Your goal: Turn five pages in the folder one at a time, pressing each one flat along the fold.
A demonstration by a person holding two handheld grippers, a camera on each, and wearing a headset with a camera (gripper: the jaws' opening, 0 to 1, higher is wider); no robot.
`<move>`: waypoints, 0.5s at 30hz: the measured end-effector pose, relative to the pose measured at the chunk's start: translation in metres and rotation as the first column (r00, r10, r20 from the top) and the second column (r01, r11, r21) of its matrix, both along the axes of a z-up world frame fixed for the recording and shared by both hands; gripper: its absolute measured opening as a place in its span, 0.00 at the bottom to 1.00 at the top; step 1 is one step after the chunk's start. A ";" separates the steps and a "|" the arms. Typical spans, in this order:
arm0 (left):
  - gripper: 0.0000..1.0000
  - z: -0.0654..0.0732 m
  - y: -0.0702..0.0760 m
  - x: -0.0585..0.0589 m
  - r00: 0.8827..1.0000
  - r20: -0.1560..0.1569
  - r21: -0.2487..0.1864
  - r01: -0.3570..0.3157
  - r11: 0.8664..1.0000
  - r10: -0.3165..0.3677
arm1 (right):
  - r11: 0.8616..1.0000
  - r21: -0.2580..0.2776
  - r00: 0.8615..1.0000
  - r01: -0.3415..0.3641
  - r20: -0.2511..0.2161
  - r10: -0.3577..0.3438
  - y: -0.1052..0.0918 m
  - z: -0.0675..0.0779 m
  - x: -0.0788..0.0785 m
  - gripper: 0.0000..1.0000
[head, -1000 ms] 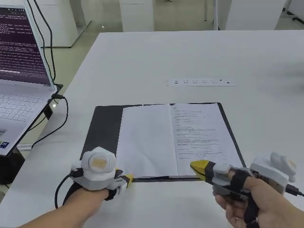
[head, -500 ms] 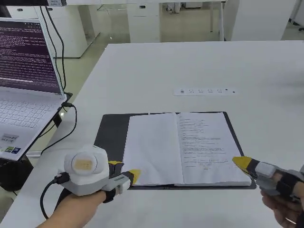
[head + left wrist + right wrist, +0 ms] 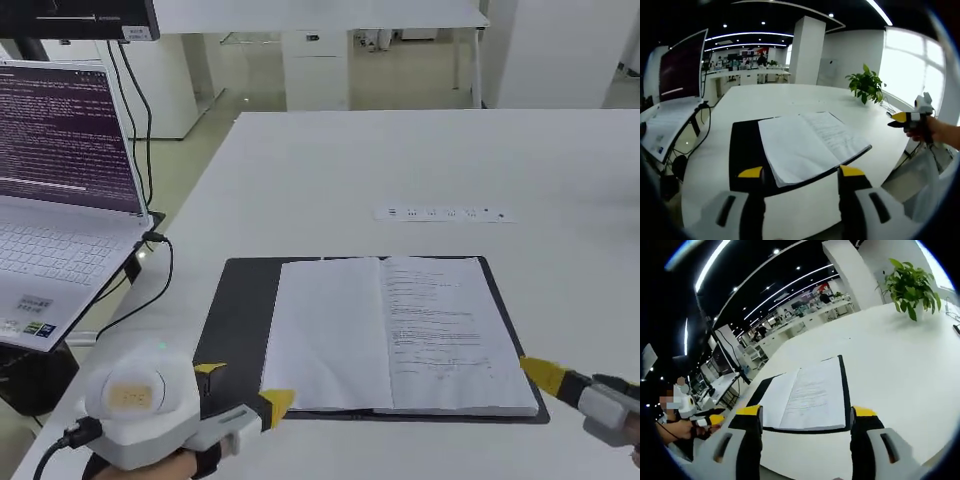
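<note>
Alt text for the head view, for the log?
An open folder lies flat on a white table, blank page on the left and printed page on the right. The left gripper is near its lower-left corner and the right gripper near its lower-right corner. An open laptop sits far left.

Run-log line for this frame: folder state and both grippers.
folder open flat on table | left gripper open, empty, at near-left corner | right gripper open, empty, beside near-right corner

Bright, even light from ceiling strips (image 3: 715, 271), blown-out window (image 3: 912, 70), faint shadows, fisheye-bent edges.
</note>
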State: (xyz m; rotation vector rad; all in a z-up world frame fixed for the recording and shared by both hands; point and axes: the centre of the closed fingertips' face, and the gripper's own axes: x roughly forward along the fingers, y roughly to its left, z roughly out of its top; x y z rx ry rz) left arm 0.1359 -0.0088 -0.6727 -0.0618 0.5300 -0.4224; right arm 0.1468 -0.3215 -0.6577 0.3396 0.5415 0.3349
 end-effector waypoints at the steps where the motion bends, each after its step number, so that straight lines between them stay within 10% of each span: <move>1: 0.66 0.000 0.000 -0.001 1.000 -0.001 -0.001 -0.003 1.000 0.003 | 1.000 -0.027 1.000 -0.008 0.004 0.008 -0.001 -0.003 -0.001 0.74; 7: 0.74 0.000 0.000 -0.010 0.999 -0.027 -0.005 -0.024 1.000 0.024 | 0.979 -0.183 0.996 -0.092 -0.013 0.091 -0.005 -0.022 -0.016 0.78; 15: 0.81 0.007 -0.003 -0.015 1.000 -0.016 0.020 -0.012 1.000 0.012 | 0.970 -0.218 0.990 -0.105 0.065 0.122 -0.007 -0.008 -0.012 0.86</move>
